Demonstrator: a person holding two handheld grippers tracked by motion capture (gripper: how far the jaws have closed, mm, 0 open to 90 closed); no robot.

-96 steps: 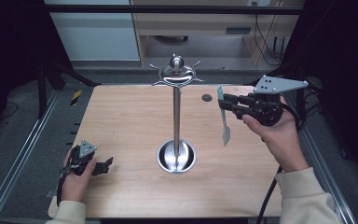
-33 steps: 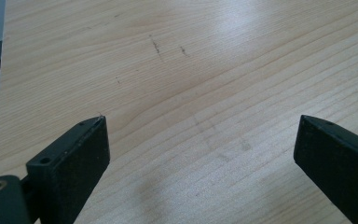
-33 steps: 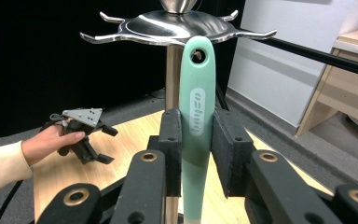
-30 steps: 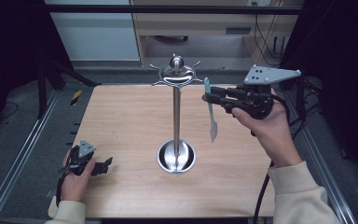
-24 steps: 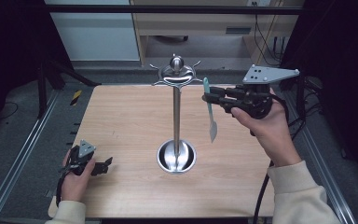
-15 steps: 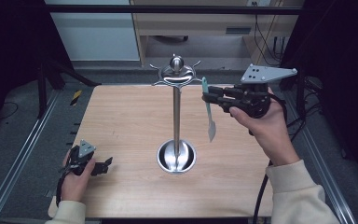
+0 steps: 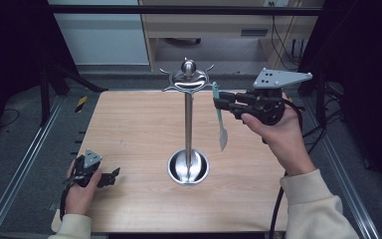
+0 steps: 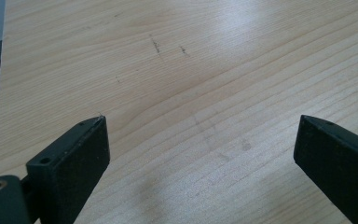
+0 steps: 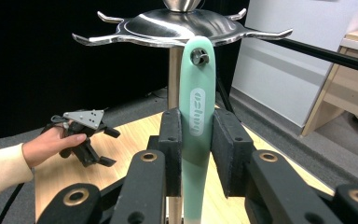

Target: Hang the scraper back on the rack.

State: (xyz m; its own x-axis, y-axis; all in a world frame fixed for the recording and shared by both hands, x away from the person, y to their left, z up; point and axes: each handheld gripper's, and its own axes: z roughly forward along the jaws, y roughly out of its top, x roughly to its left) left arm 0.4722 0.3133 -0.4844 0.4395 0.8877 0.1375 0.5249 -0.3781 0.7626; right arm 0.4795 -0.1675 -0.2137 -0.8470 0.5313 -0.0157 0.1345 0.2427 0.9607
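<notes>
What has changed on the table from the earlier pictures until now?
The right gripper, clamped on the green-handled utensil, carried it left and up toward the hook ring of the metal stand. The left gripper stayed open on the table.

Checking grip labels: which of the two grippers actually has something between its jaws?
The right gripper: its jaws clamp the mint-green utensil handle just below the steel rack's hooks. The left gripper stands open over bare table.

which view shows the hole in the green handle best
The right gripper view: the handle stands close up between the tongs, its hole just under the stand's hooks. The high view shows the tool only small and edge-on, hole not discernible.
</notes>
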